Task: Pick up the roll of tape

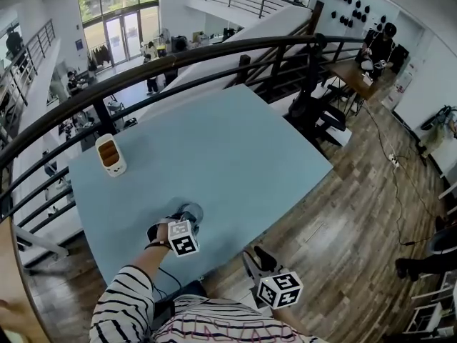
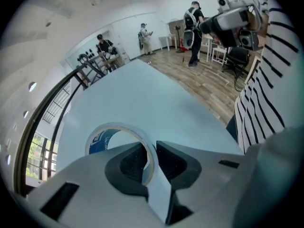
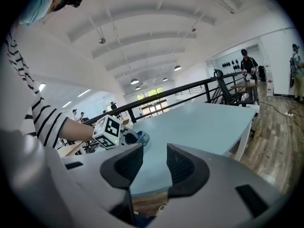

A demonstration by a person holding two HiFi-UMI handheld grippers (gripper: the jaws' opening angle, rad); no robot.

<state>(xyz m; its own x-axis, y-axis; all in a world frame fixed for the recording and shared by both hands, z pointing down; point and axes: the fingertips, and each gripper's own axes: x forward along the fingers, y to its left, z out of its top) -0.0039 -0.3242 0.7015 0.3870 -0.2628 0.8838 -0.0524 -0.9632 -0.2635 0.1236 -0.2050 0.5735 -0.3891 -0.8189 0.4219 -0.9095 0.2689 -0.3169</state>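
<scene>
The roll of tape [image 2: 99,141], pale outside with a blue inner face, stands on edge between my left gripper's [image 2: 151,158] jaws, which are shut on its wall. One pad is inside the ring and one outside. In the head view the left gripper [image 1: 187,220] is over the near left part of the light blue table [image 1: 235,148], with the tape [image 1: 193,211] at its tip. The right gripper view shows that roll [image 3: 142,137] just above the tabletop. My right gripper [image 3: 154,163] stands open with nothing in it, off the table's near edge [image 1: 255,257].
A small white and orange device [image 1: 111,154] stands at the table's far left. A dark railing [image 1: 143,66] curves behind the table. Wooden floor [image 1: 357,191] with chairs and a cable lies to the right. People stand far off.
</scene>
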